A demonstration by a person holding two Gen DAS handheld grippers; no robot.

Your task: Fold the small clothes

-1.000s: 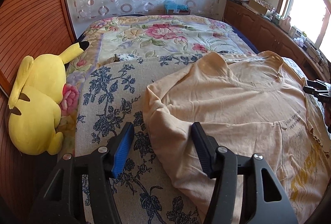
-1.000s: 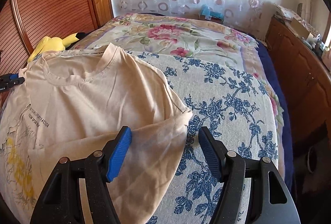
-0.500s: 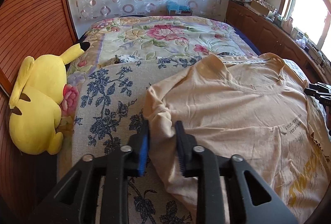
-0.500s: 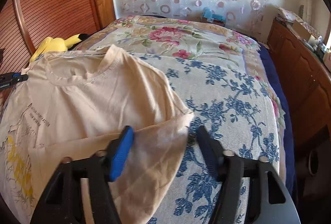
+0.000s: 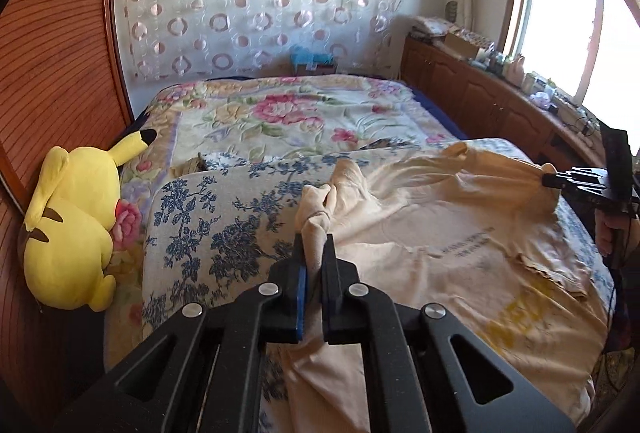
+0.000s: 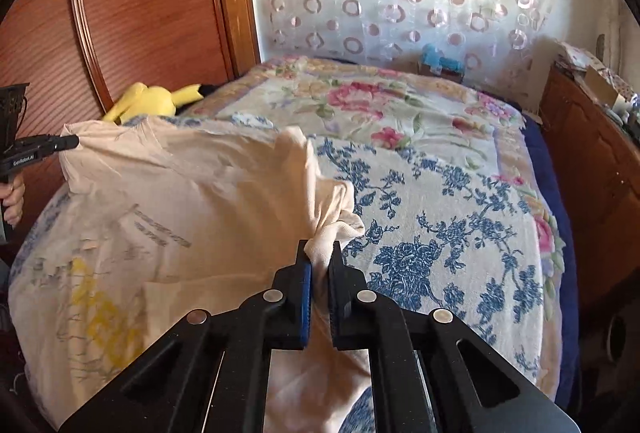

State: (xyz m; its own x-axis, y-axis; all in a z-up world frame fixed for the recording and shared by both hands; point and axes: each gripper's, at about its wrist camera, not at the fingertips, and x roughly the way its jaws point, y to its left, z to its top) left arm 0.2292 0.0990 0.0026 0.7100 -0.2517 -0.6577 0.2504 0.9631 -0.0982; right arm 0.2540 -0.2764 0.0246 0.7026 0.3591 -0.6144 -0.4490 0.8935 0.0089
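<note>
A cream T-shirt (image 5: 440, 233) with yellow print lies face up on the blue-flowered cover of the bed. My left gripper (image 5: 314, 245) is shut on its bunched sleeve and holds it raised. My right gripper (image 6: 320, 253) is shut on the other bunched sleeve of the T-shirt (image 6: 192, 201), also raised. Each gripper shows in the other's view, the right gripper (image 5: 548, 180) at the far right and the left gripper (image 6: 72, 142) at the far left, with cloth stretched between them.
A yellow plush toy (image 5: 68, 225) lies at the bed's left edge against the wooden wardrobe (image 5: 52, 73). A floral blanket (image 5: 296, 117) covers the far half of the bed. A wooden cabinet (image 5: 480, 93) with clutter runs along the right under the window.
Both grippers have closed on the shirt's sleeves and lifted them. The shirt's upper part has bunched and risen off the bed.
</note>
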